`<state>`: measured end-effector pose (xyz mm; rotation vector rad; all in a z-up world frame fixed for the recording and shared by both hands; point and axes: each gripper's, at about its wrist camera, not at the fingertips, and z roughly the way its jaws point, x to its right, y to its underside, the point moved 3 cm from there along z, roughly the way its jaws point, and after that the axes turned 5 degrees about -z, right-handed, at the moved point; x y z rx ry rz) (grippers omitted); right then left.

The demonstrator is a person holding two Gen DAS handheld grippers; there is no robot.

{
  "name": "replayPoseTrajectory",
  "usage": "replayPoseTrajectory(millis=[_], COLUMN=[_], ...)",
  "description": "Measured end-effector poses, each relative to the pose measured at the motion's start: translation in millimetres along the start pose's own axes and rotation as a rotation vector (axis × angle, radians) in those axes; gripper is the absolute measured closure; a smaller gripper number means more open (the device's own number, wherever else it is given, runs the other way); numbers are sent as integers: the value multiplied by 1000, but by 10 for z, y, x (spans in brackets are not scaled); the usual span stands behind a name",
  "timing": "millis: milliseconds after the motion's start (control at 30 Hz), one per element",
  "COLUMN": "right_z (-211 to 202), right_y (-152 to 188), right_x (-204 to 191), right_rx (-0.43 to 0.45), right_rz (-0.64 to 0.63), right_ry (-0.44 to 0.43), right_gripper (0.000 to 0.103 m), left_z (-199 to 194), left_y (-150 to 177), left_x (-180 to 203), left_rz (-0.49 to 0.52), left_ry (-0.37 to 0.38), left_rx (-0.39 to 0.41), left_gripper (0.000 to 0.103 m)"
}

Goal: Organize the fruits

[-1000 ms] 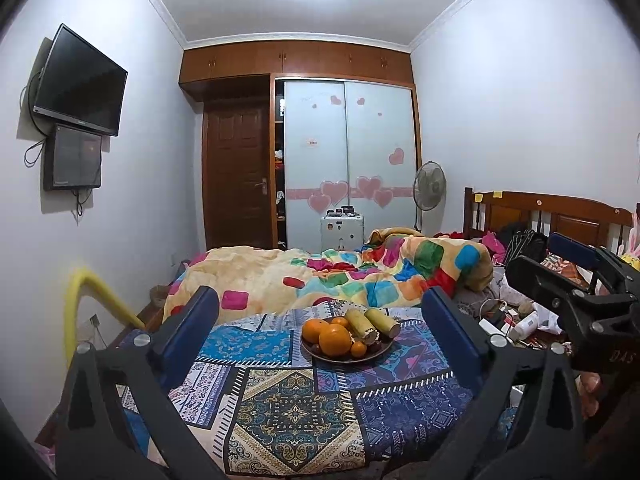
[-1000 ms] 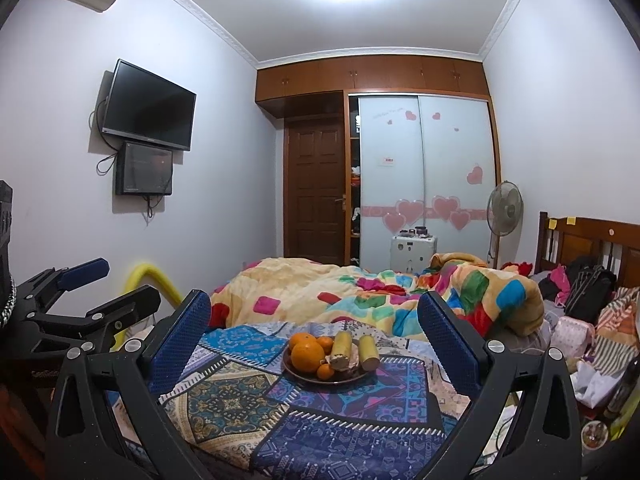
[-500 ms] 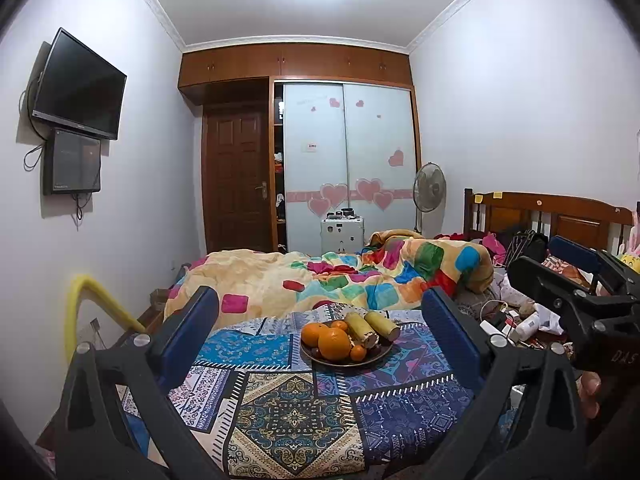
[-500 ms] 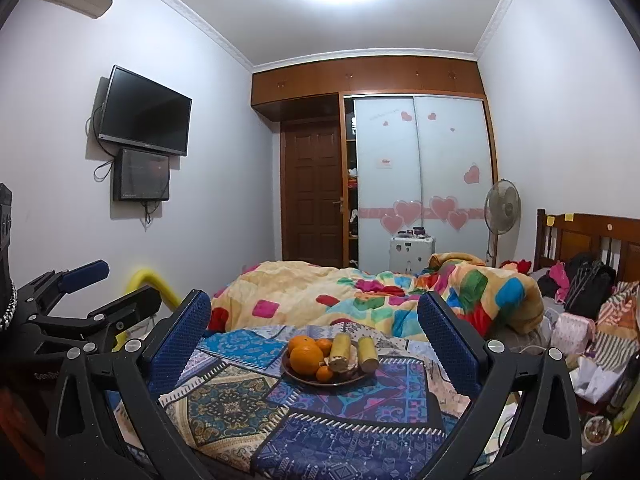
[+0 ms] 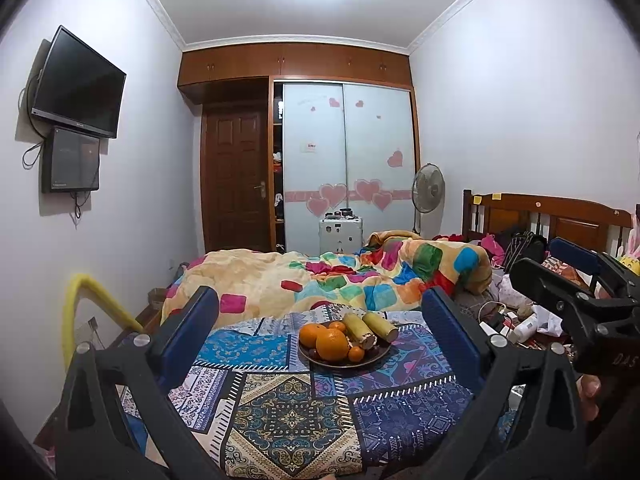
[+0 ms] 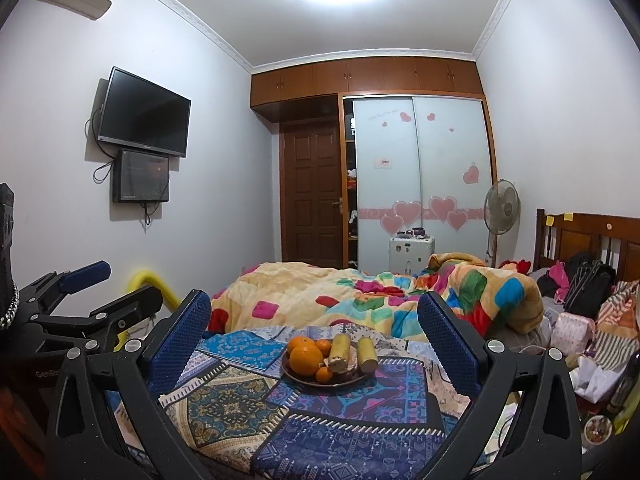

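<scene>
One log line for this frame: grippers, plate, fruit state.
left gripper: open, empty | right gripper: open, empty | plate: on patterned cloth, holds oranges plus two yellow cylindrical pieces | contact: none

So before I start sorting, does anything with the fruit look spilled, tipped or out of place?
Nothing stands out. The oranges and two yellow cylindrical pieces are piled inside the plate, which sits flat on the patterned cloth. No fruit shows on the cloth.
</scene>
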<state>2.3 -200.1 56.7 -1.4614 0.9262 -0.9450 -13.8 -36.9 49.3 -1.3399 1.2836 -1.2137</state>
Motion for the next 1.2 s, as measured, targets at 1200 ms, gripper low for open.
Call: replayPoseTrajectory(millis=[1200], right_z=[26], right_y=[18], right_x=[11], right_rx=[-10], right_rz=[11], right_ry=[-4], right_gripper=[0], left_z=[95], left_y=[24], left_x=[-52], left_rz=[-27], left_ry=[35], left_rx=[-28], left_gripper=[0])
